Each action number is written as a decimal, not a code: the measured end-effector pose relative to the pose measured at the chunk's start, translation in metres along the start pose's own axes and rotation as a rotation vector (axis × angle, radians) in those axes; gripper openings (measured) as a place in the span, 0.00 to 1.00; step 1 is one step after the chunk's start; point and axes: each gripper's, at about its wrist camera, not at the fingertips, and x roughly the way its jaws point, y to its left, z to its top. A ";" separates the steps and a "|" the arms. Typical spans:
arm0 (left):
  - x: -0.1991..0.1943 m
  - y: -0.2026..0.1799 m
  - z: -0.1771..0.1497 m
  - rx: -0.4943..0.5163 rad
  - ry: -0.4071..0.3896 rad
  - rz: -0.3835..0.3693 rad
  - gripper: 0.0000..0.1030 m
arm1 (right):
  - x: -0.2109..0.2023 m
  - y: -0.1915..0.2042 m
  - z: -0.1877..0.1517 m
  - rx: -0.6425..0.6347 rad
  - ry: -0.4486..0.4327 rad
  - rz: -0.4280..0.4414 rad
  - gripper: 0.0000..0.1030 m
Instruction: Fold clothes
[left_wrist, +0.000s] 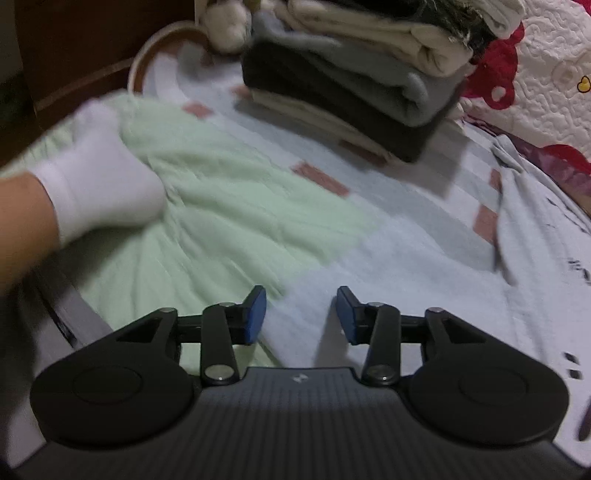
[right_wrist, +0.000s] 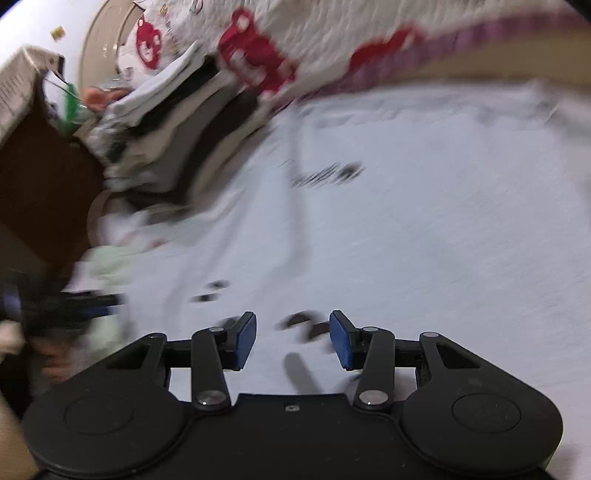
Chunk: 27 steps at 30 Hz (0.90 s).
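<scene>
While both views are smeared by motion blur, the layout reads clearly enough: a white garment (right_wrist: 406, 221) with dark printed marks lies spread on the bed, directly under and ahead of the right gripper (right_wrist: 293, 339), whose jaws stand apart with nothing between them. Left of that garment lies a pale green cloth (left_wrist: 221, 192), with a white-gloved hand (left_wrist: 99, 173) resting on it. The left gripper (left_wrist: 301, 315), jaws likewise apart and empty, hovers at the seam between the two. Beyond the white garment sits a stack of folded clothes (left_wrist: 354, 81). The right gripper looks nearer the garment's middle; its long axis I cannot tell.
</scene>
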 end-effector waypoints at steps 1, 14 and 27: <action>0.002 0.003 0.001 -0.010 0.003 -0.010 0.49 | 0.003 0.000 0.001 -0.003 0.015 -0.009 0.48; 0.009 -0.002 -0.003 0.049 0.077 -0.142 0.04 | -0.010 -0.041 -0.012 0.112 -0.059 -0.154 0.48; -0.010 0.017 -0.004 -0.001 0.011 0.075 0.04 | -0.055 -0.067 -0.027 -0.043 0.006 -0.297 0.48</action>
